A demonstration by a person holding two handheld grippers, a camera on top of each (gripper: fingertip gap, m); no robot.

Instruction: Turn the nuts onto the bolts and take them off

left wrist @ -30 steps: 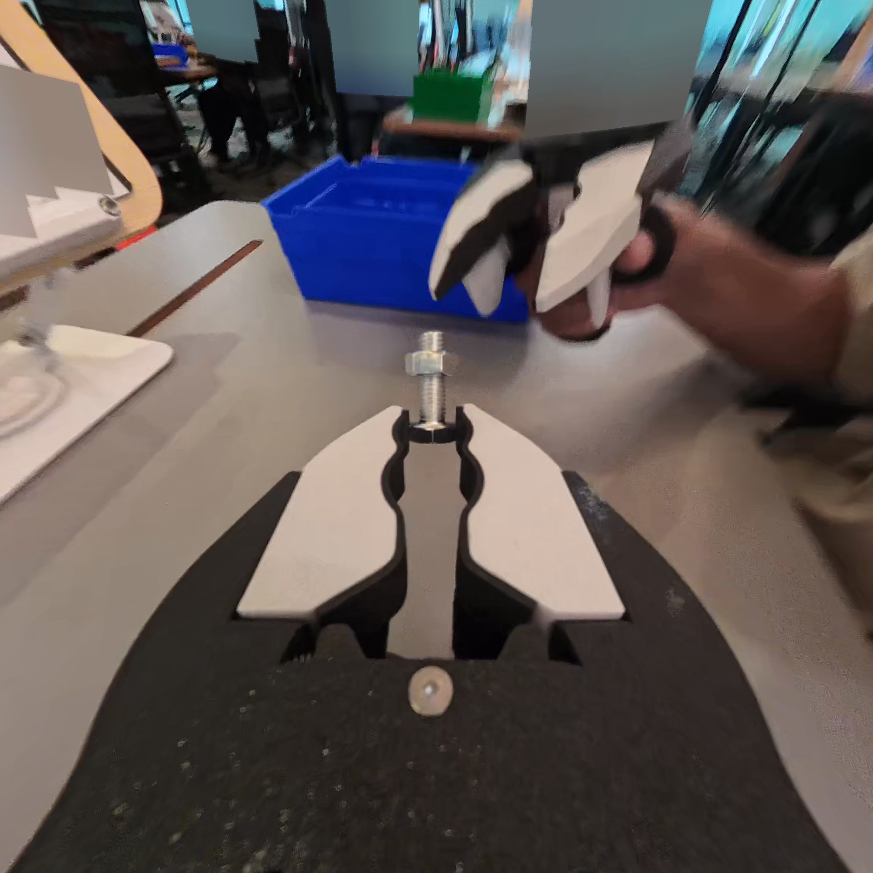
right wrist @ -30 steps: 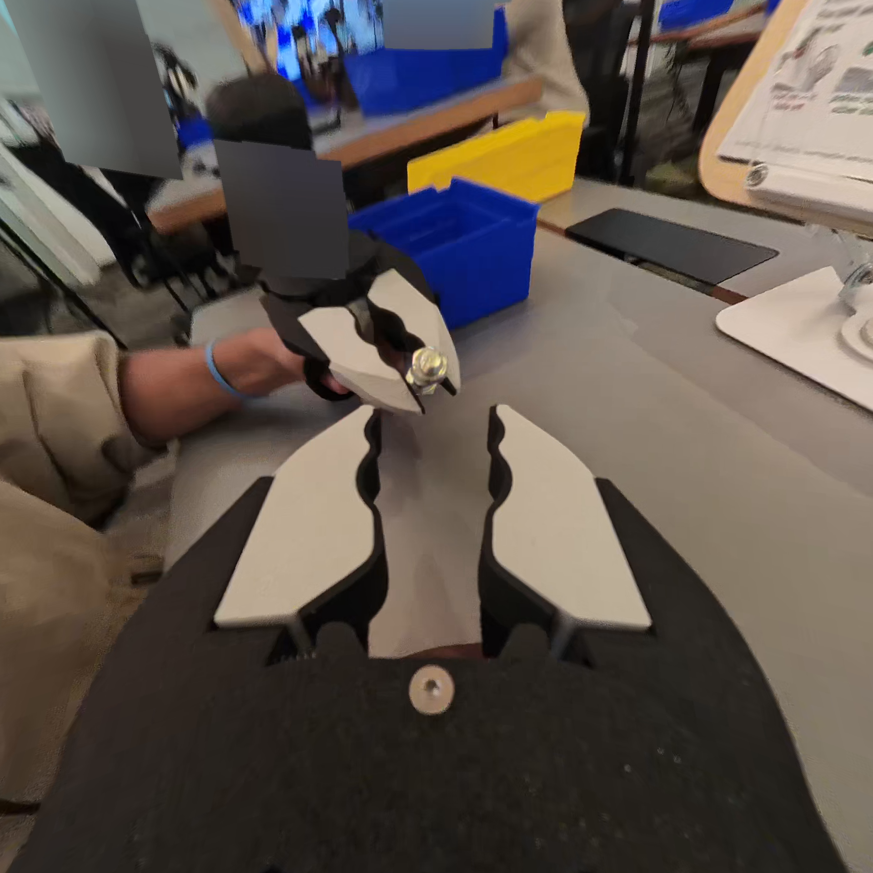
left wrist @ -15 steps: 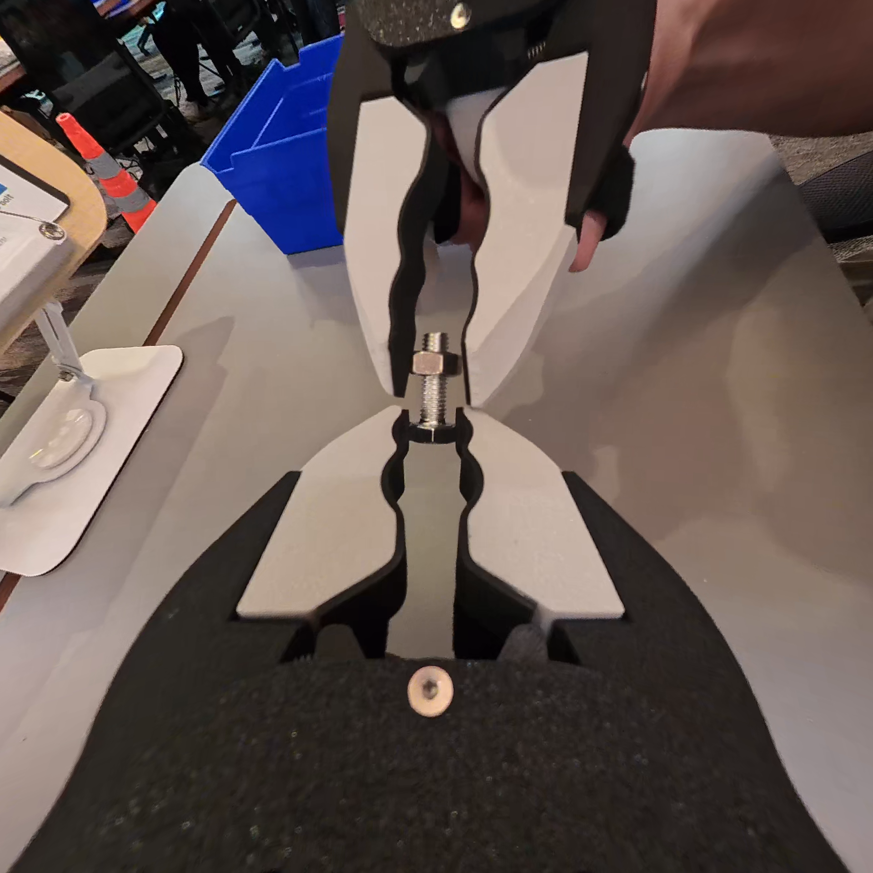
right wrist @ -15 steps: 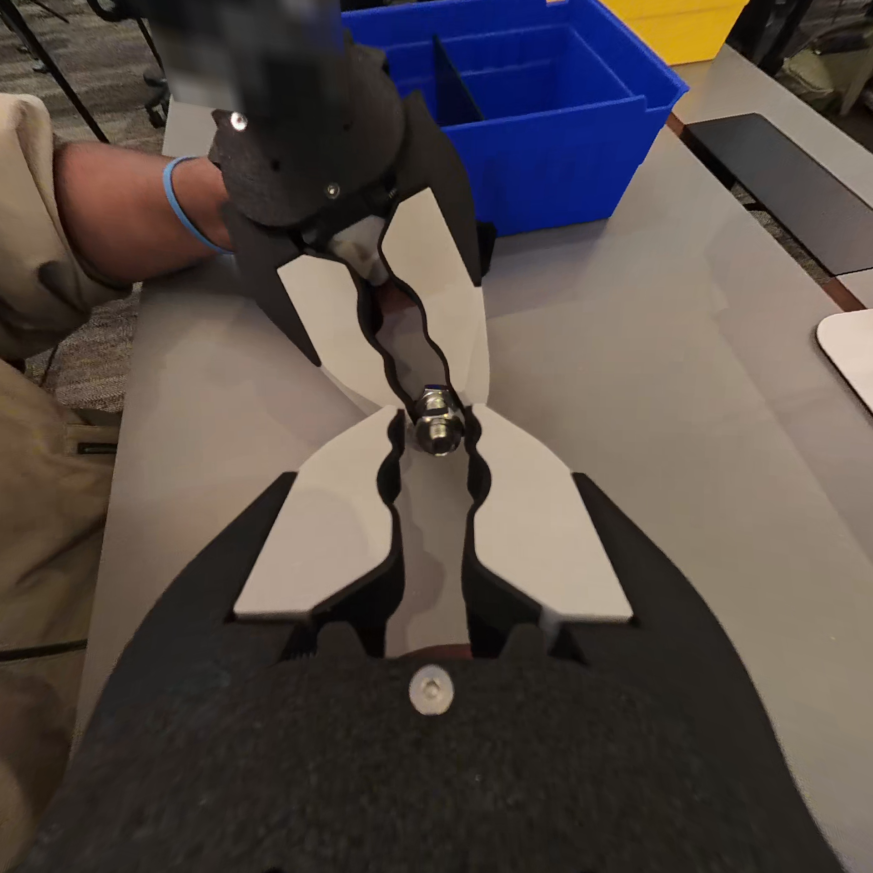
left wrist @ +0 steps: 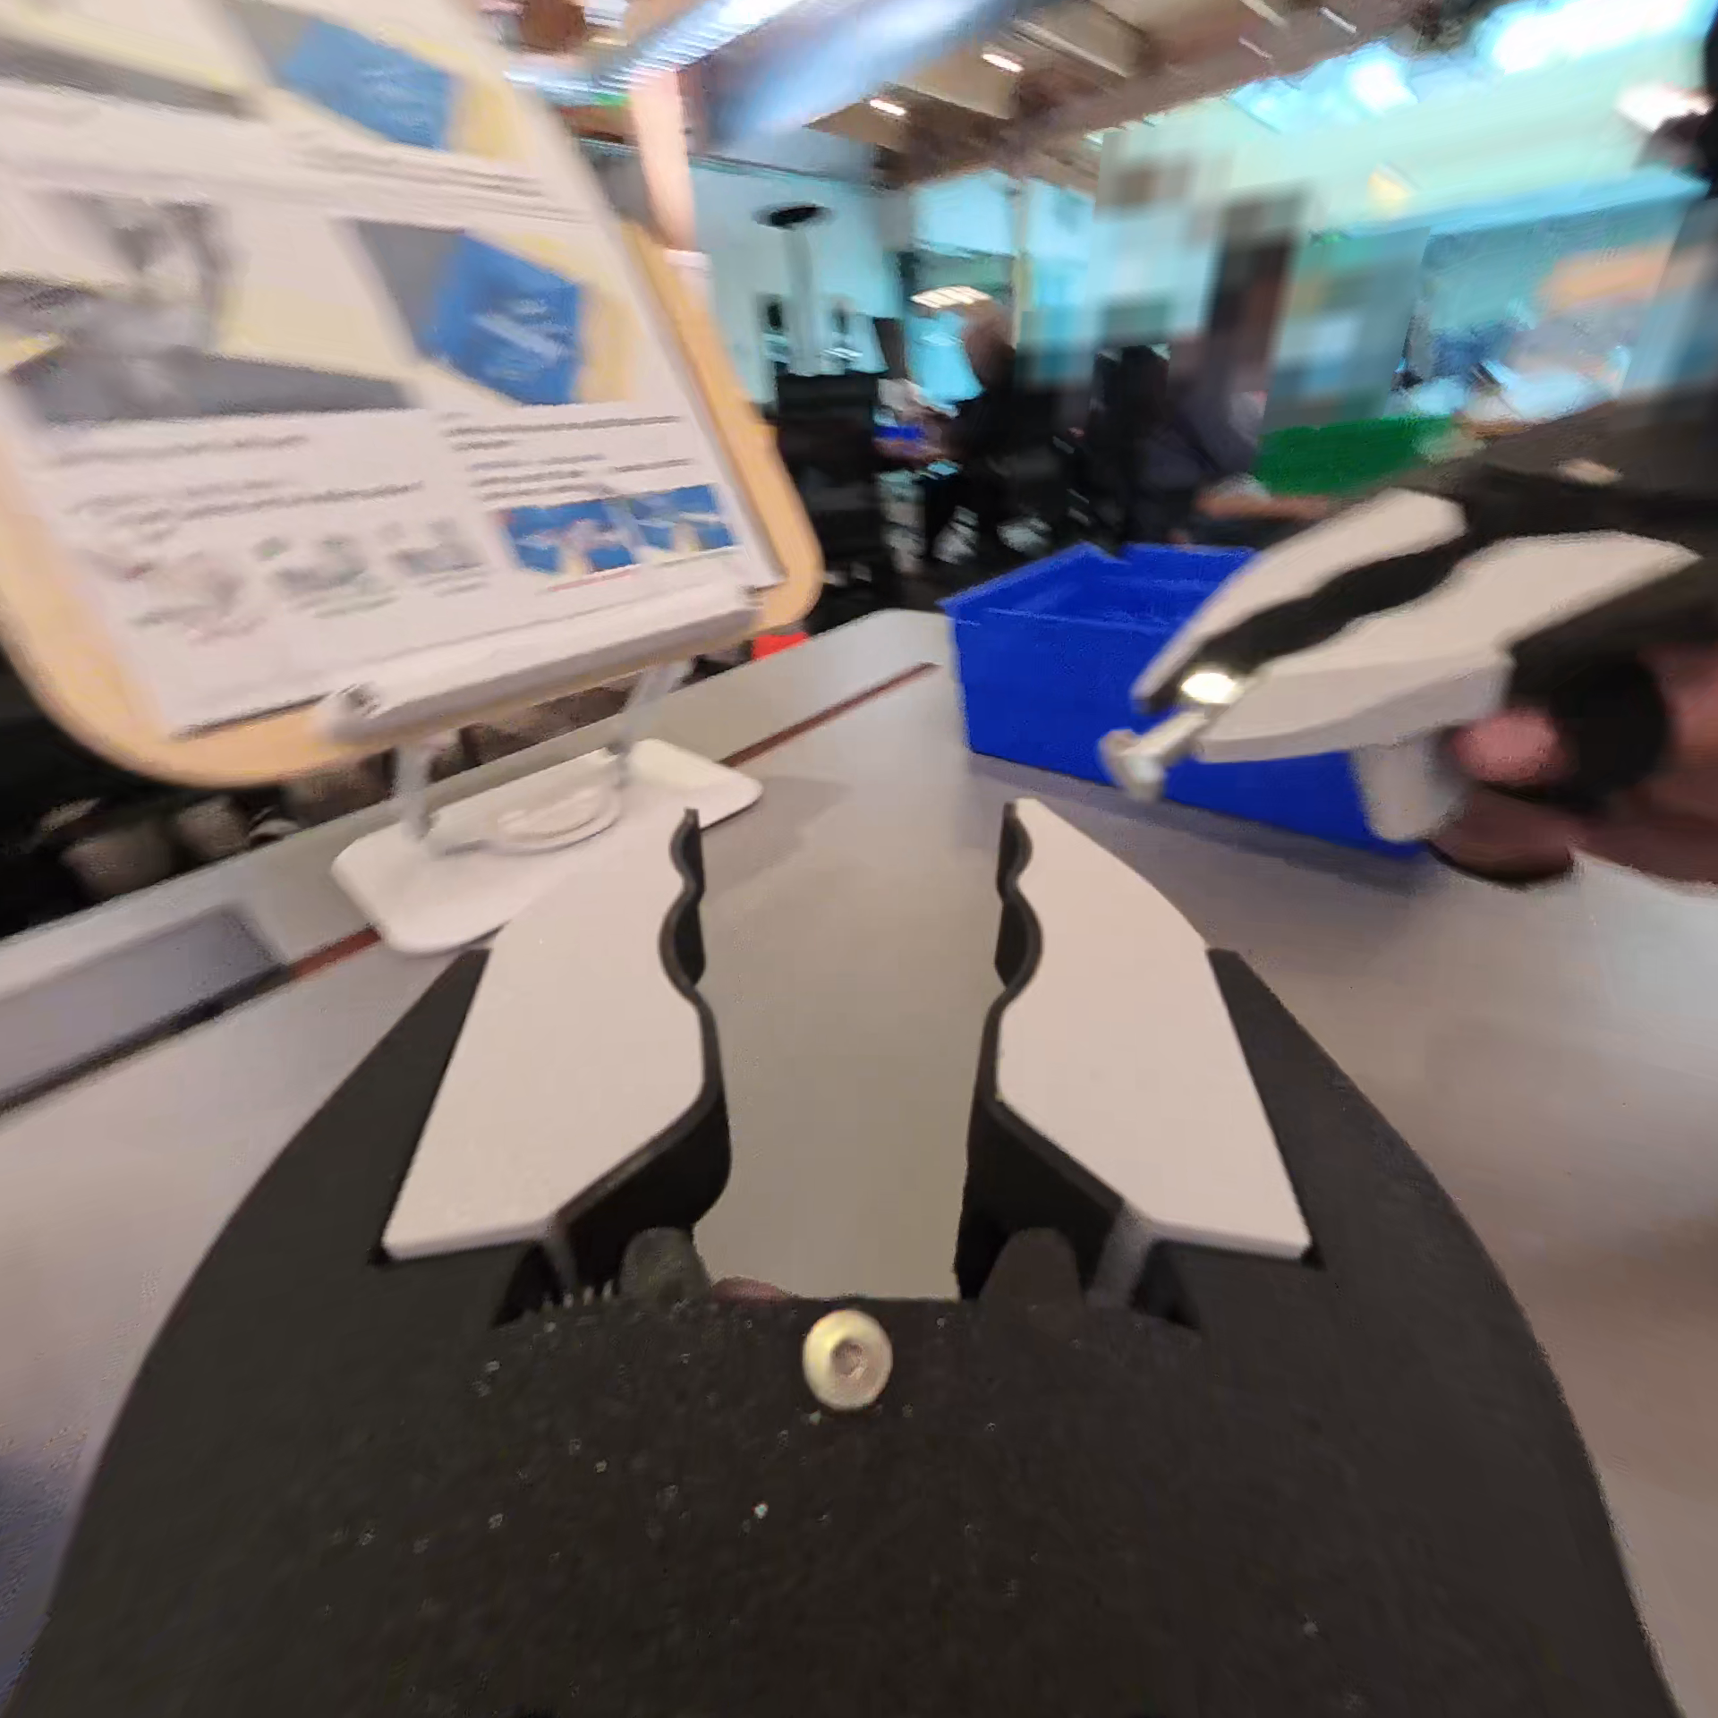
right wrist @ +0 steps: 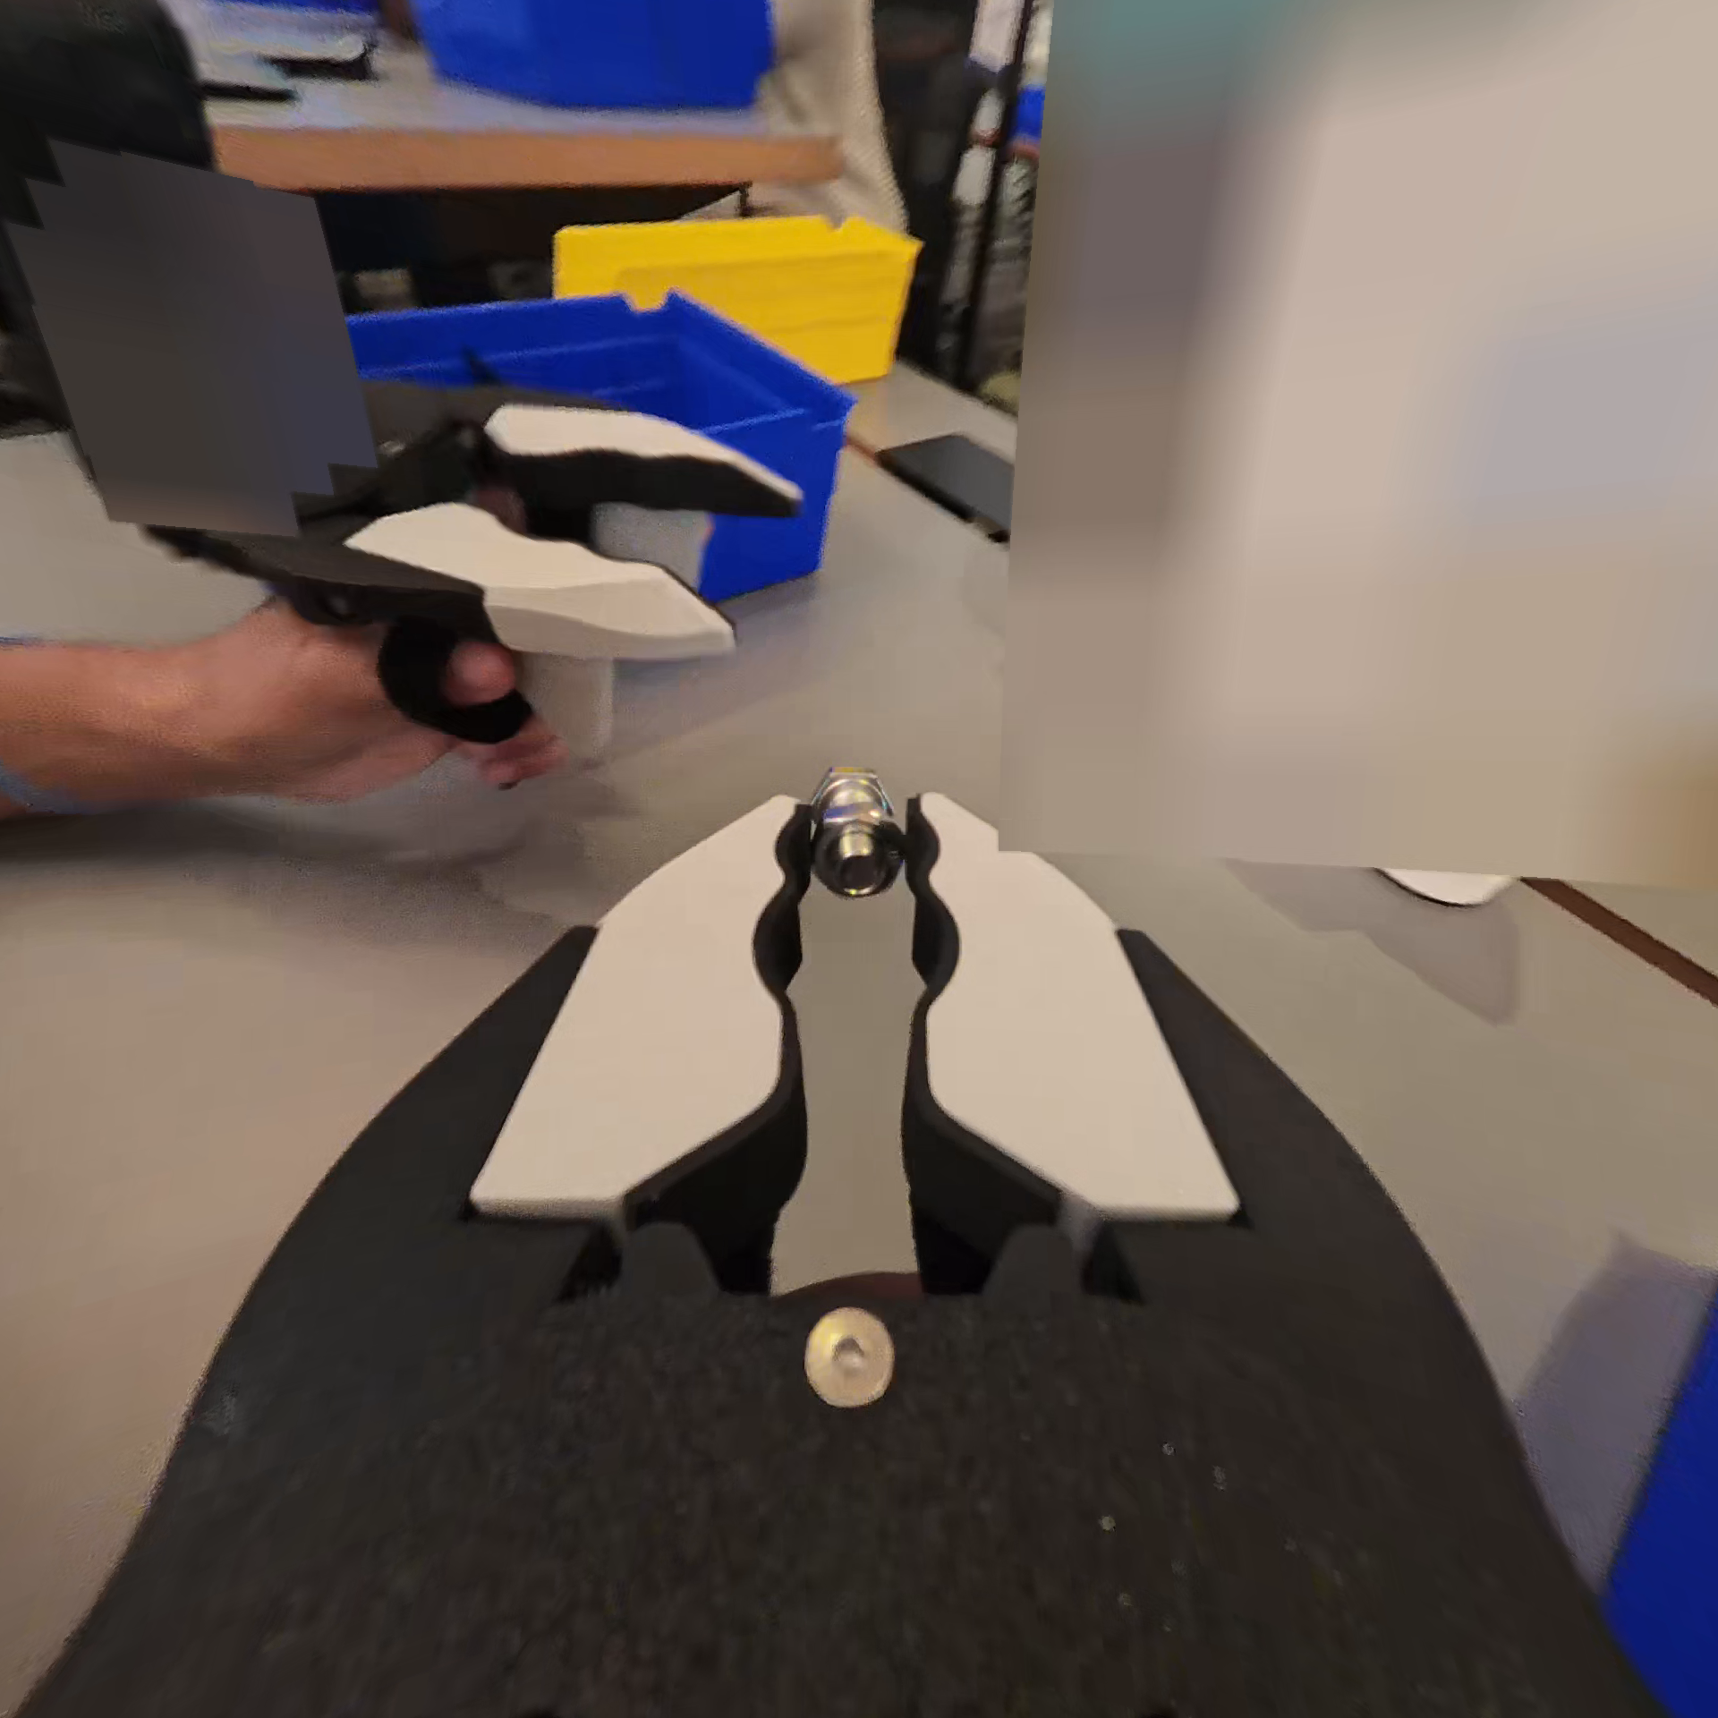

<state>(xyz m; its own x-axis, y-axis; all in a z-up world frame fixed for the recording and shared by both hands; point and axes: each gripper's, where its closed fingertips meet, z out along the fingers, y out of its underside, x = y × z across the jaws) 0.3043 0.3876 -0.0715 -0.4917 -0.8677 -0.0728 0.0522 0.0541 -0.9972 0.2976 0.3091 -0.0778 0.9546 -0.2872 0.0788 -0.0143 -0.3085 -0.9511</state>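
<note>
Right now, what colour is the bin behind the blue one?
Yellow; it shows best in the right wrist view, behind the blue bin.

Your bolt gleams as polished metal; the table looks smooth and matt, the blue bin glossy plastic.

Left gripper: pale grey finger plates edged in black, set on a black, finely speckled body with a silver screw head at its centre. Right gripper: the same pale grey, black and silver scheme. Bolt: shiny silver metal, as is the nut on it. Table: matt light grey, crossed by a thin reddish-brown strip. Nearer bin: saturated blue. Farther bin: bright yellow. Board: light tan wood, covered by a white sheet printed with blue and grey picture blocks, on a white base. Crate in the background: green.
</note>
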